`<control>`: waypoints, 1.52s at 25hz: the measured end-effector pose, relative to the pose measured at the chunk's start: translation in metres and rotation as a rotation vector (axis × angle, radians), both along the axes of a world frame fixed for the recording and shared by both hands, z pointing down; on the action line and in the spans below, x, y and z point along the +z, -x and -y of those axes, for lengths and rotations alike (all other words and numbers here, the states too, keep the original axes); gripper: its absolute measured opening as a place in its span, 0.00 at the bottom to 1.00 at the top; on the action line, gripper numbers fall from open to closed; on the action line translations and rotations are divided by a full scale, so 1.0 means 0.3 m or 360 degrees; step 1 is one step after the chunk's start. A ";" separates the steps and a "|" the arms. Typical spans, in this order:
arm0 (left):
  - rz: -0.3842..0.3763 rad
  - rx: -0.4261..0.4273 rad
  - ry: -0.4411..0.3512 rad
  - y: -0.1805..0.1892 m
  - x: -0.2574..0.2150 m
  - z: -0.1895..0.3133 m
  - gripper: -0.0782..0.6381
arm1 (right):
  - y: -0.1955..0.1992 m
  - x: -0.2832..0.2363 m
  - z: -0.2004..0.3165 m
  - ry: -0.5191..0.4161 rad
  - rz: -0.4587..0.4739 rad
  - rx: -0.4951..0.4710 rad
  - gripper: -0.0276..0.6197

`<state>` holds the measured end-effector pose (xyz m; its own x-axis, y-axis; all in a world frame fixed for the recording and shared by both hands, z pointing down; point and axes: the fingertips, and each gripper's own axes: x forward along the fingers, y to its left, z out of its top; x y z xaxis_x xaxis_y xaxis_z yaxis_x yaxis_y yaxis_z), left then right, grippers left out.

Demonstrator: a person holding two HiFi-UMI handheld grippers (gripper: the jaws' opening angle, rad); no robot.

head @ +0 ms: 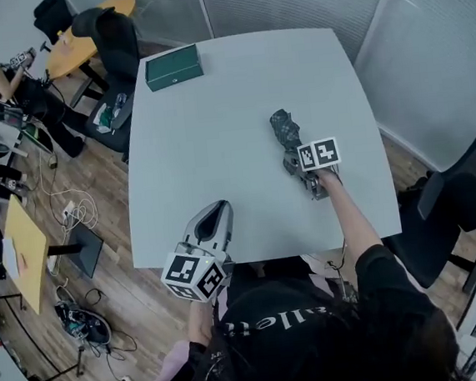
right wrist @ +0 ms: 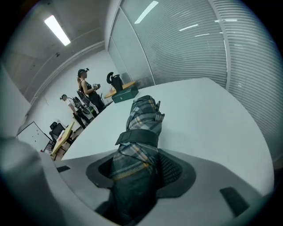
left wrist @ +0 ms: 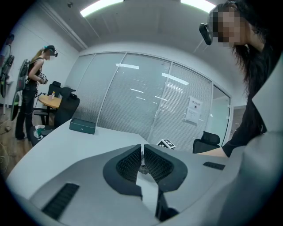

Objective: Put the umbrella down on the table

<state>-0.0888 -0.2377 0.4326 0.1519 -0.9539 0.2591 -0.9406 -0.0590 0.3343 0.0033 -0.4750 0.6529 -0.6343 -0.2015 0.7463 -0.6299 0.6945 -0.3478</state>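
A folded dark plaid umbrella (head: 283, 128) with a strap around it lies along the right middle of the pale table (head: 217, 146). My right gripper (head: 297, 166) is shut on its near end. In the right gripper view the umbrella (right wrist: 143, 115) fills the space between the jaws of the right gripper (right wrist: 137, 170) and points away, low over the tabletop; whether its tip touches I cannot tell. My left gripper (head: 213, 218) hovers at the table's front edge. In its own view the left gripper (left wrist: 142, 161) is shut with nothing in it.
A dark green box (head: 173, 67) sits at the table's far left corner. Black office chairs stand at the left (head: 110, 39) and right (head: 465, 197) of the table. Another person (head: 1, 82) stands by a round yellow table (head: 81, 43) far left. Cables lie on the wooden floor.
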 end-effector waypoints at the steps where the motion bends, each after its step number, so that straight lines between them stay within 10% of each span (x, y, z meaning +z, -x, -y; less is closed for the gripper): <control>1: 0.0001 -0.0018 0.0009 0.005 0.004 -0.009 0.15 | 0.009 0.020 0.010 -0.0008 -0.0043 -0.0024 0.39; 21: 0.0015 -0.0197 0.0065 0.111 0.042 -0.136 0.15 | 0.052 0.207 0.075 -0.0127 -0.0274 0.0079 0.49; 38: -0.0038 -0.0009 0.0032 0.126 0.037 -0.169 0.15 | 0.026 -0.328 -0.298 -0.0260 0.0460 0.0108 0.36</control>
<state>-0.1266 -0.1871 0.4437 0.1532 -0.9493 0.2747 -0.9326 -0.0469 0.3578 -0.0046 -0.3855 0.5544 -0.7960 -0.3526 0.4920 -0.5681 0.7159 -0.4060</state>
